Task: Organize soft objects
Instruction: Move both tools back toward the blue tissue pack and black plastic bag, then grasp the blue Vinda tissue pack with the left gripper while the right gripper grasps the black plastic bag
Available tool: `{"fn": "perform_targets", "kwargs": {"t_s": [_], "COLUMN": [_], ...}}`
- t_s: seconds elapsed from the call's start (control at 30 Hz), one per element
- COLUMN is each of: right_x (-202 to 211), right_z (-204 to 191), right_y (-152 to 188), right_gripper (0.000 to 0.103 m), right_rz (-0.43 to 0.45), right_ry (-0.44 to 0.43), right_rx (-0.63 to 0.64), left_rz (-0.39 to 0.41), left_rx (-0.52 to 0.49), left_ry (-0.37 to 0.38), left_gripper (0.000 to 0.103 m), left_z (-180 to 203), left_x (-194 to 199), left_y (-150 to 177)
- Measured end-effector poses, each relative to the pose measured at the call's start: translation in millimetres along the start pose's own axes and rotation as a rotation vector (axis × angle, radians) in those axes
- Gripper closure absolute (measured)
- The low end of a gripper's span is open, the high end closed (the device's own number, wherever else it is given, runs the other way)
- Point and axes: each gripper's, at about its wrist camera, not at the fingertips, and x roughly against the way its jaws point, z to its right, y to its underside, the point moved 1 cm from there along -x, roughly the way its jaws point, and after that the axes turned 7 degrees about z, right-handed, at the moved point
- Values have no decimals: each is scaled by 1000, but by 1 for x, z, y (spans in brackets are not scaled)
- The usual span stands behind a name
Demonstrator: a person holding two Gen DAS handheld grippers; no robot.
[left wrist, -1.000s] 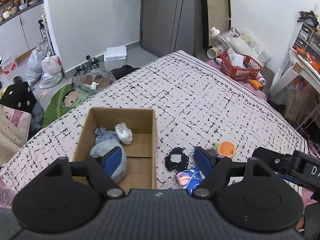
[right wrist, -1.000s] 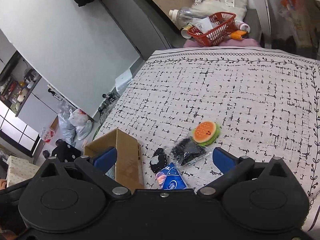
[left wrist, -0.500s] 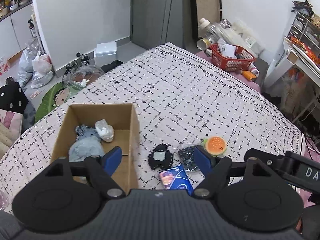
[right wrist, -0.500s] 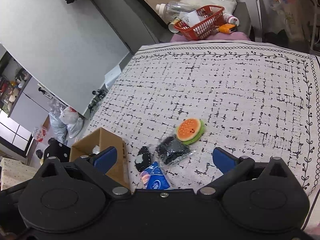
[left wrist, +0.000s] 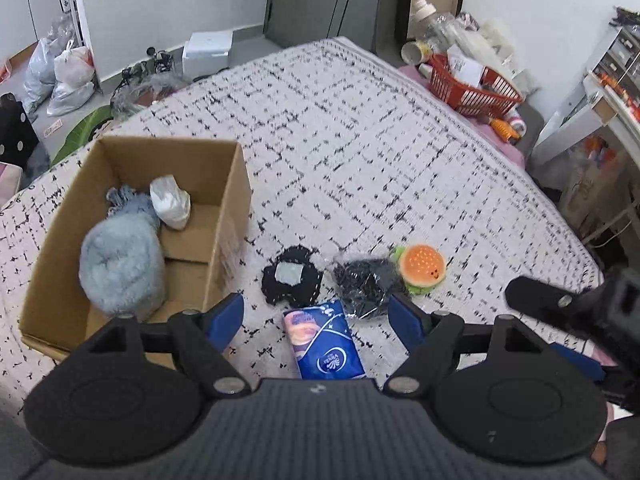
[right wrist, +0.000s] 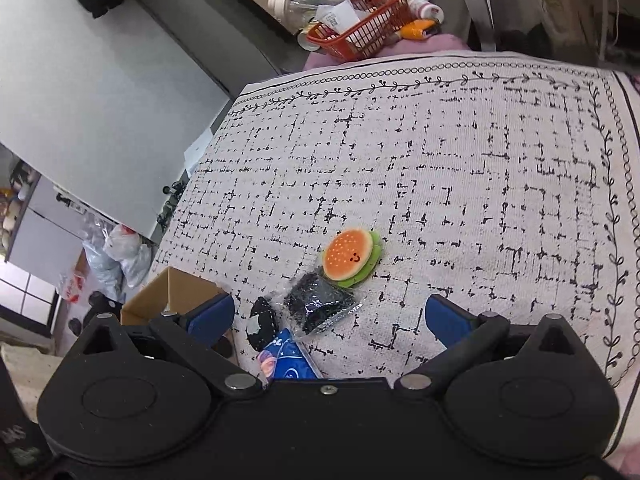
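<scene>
Left gripper [left wrist: 316, 316] and right gripper [right wrist: 330, 320] both gape empty; blue tissue pack [left wrist: 324, 346] lies just ahead between the left one's fingers.

The bed [left wrist: 360, 152] carries a cardboard box [left wrist: 228, 208], burger plush [left wrist: 423, 267] and tissue pack [left wrist: 324, 346].

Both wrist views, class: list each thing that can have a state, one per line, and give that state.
Cardboard box: open, partly filled.
Grey plush: inside the box.
White bundle: inside the box, beside the plush.
Black patch: flat on the bedcover, outside the box.
Black item in clear bag: on the bedcover.
Burger toy: on the bedcover, touching the bag.
Blue tissue pack: unopened, lying flat.
Left gripper: open, empty.
Right gripper: open, empty.
</scene>
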Motion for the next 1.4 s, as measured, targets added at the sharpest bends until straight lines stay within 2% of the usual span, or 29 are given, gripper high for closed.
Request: {"fn": "perform_targets", "kwargs": {"t_s": [0.37,0.43,0.6,0.87,0.93,0.97,1.13,1.4], "right_x": [-18,-25,-44,-61,-65,-68,-82,-105], "right_z": [4,4,10,22,24,24,24,21], "right_y": [0,1,4,5,7,7,10,12], "right_gripper": [2,5,23,34,36,37,39,39], "right_rz": [-37,-62,-120,-142,-153,-158,-183,-212], "right_ry": [-7,-37,-61,-71,-70,-69,-75,-64], "right_rx": [-32,-48,-103,-183,-190,-192,-209,-227], "left_rz": [-85,-93,-119,-162,-165,-169,-123,-144], "left_rx": [78,81,101,158,179,189,208,286], "left_ry": [3,-9,-37,-102,-97,-94,-103,-84], "left_gripper": [28,29,29,29,39,53,54,54], "left_z": [2,4,8,7,5,3,1,-4], "left_x": [-36,-42,-55,-78,-83,-85,-79,-76], "left_y": [21,24,31,41,43,44,42,41]}}
